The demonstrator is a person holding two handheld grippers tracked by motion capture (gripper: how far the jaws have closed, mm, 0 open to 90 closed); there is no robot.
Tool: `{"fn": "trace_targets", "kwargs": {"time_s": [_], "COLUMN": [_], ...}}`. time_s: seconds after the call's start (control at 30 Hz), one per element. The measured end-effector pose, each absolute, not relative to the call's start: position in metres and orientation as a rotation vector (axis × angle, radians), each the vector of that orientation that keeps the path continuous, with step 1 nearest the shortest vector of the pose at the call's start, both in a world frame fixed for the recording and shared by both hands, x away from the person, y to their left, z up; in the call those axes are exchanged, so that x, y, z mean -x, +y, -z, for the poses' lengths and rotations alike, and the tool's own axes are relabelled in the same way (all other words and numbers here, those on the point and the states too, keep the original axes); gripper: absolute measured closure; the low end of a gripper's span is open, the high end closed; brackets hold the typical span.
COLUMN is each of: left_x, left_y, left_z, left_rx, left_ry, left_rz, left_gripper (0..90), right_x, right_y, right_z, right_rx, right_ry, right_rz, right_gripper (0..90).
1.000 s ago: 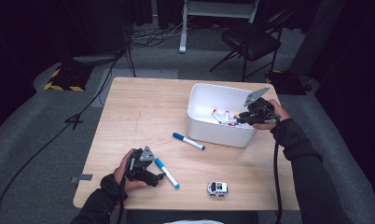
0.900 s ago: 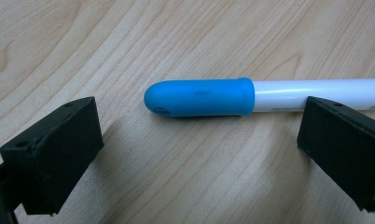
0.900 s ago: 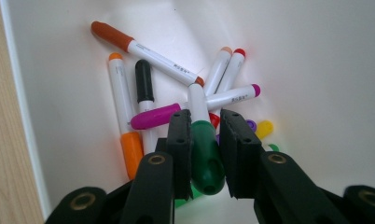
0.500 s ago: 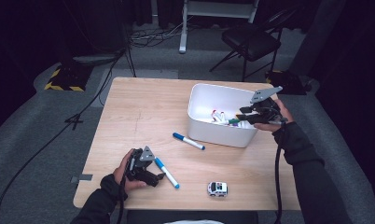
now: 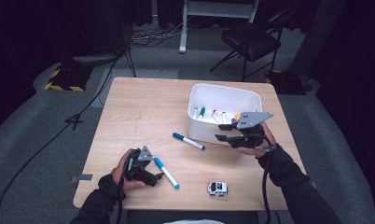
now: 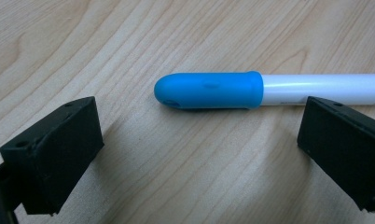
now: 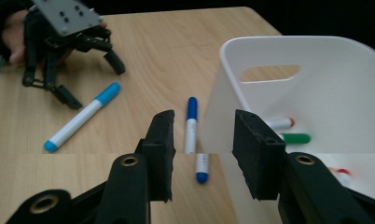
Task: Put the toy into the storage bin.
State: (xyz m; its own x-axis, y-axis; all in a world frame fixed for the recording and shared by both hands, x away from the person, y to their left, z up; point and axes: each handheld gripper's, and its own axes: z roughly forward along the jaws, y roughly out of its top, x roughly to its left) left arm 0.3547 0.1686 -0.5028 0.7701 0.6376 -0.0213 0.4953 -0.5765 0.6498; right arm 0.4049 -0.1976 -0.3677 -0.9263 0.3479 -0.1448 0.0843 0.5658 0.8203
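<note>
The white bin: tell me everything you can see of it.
The white bin looks like smooth plastic, rectangular with rounded corners, open-topped, with an oval handle slot in one wall. It stands upright on the wooden table, at its far right part. Several capped markers lie inside. The right gripper is at its near wall, jaws apart, holding nothing.

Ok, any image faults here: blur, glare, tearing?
High view: soft, room dark around the lit table. Left gripper view: sharp, mild sheen on the marker. Right gripper view: a horizontal tear below mid-frame offsets the bin; its jaws are sharp.
</note>
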Motion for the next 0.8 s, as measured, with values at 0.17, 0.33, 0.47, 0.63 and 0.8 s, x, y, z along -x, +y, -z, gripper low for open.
{"fn": "trace_targets", "kwargs": {"time_s": [0.17,0.33,0.47,0.63,0.8], "left_x": [-0.36,-0.362,-0.361,-0.359,-0.358], "left_y": [0.164,0.159,0.162,0.17,0.177], "left_z": [0.502,0.503,0.502,0.503,0.503], "left_rx": [-2.312,-2.298,-2.308,-2.303,-2.301], "left_ry": [0.84,0.855,0.842,0.839,0.863], "left_rz": [-0.281,-0.273,-0.297,-0.29,-0.294], "left_gripper": [0.1,0.2,0.5,0.5,0.4], "right_x": [-0.4,-0.401,-0.403,-0.405,-0.405], "right_y": [-0.178,-0.156,-0.135,-0.111,-0.09], "right_z": [0.392,0.416,0.43,0.443,0.454], "right_rx": [-0.323,-0.317,-0.308,-0.286,-0.277], "right_ry": [2.591,2.661,2.7,2.744,2.779], "right_rz": [-1.282,-1.255,-1.249,-1.237,-1.226], "right_gripper": [58.4,57.9,57.7,57.4,55.8]}}
